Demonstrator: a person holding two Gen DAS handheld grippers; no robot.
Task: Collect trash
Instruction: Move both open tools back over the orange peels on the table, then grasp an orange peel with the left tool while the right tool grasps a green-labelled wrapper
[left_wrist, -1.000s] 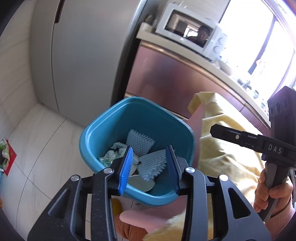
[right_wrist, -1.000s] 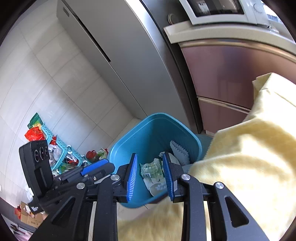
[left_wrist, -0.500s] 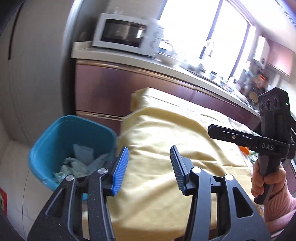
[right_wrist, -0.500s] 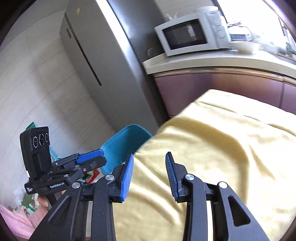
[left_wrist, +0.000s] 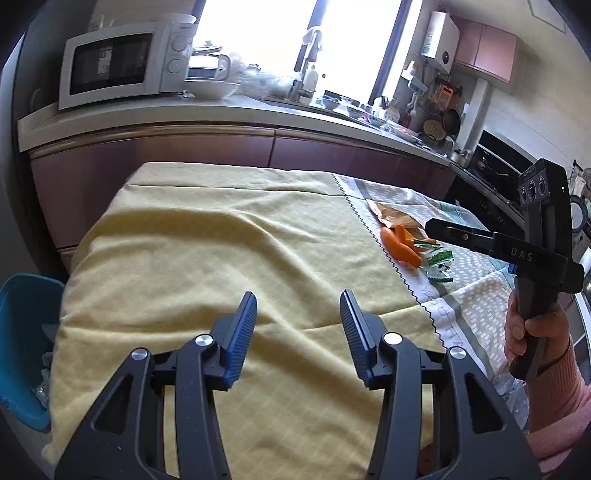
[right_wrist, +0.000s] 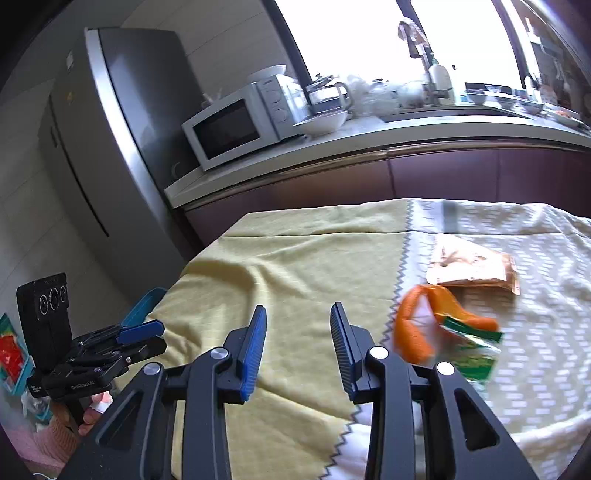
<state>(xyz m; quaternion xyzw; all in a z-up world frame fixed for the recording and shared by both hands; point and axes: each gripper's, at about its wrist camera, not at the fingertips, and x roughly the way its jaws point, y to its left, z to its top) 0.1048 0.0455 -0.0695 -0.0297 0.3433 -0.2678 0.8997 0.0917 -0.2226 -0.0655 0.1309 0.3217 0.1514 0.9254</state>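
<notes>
Both grippers, left gripper (left_wrist: 298, 320) and right gripper (right_wrist: 298, 339), empty, jaws just parted. Trash beside orange peel (right_wrist: 417, 332) on counter (left_wrist: 221, 266). Risk: thin wrapper (right_wrist: 474, 354) slips; bin (left_wrist: 22, 332) is well apart.

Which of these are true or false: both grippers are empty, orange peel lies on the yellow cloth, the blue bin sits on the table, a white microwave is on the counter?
1. Both the left gripper and right gripper are empty. True.
2. The curled orange peel lies on the plain yellow cloth. False: it lies on the white patterned cloth.
3. The blue plastic bin sits on the table. False: it stands below the table's edge.
4. The white microwave is on the counter. True.
</notes>
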